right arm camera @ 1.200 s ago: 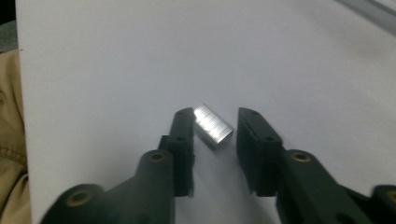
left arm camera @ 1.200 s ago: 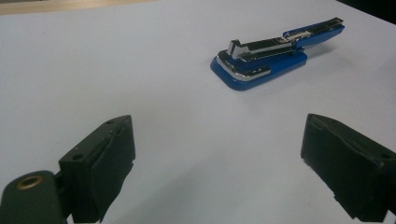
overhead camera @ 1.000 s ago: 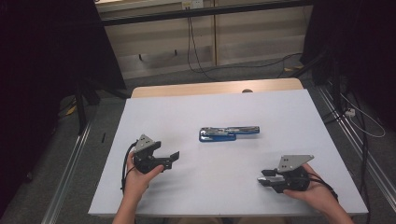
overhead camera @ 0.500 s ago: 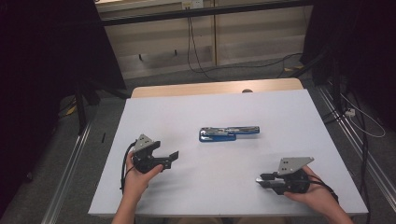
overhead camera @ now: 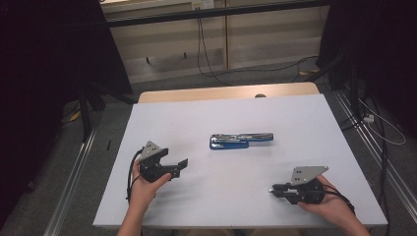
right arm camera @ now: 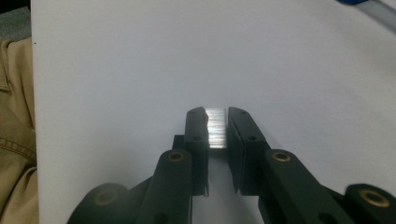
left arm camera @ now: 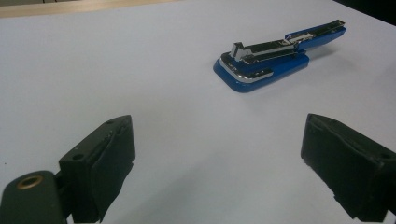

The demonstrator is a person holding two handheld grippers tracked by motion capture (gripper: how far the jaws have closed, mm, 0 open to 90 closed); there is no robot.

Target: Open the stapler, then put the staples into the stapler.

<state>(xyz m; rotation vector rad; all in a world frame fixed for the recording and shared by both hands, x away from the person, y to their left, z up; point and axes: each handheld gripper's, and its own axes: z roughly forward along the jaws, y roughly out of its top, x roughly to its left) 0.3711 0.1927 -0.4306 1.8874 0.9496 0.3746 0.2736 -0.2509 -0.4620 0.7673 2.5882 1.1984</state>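
Right claw [right arm camera: 217, 126] has been closing on a ridged, shiny, seemingly staple-strip block [right arm camera: 216, 128].

The desk [overhead camera: 305, 123] has a white, unmarked top, with a bare wooden strip [overhead camera: 196, 93] along its edge far beyond the fingers. Past that edge, black cables [overhead camera: 206, 59] hang down pale wall panels [overhead camera: 162, 49] onto grey carpet [overhead camera: 236, 81]. Metal floor rails [overhead camera: 74, 172] run outboard of the fingers on both sides.
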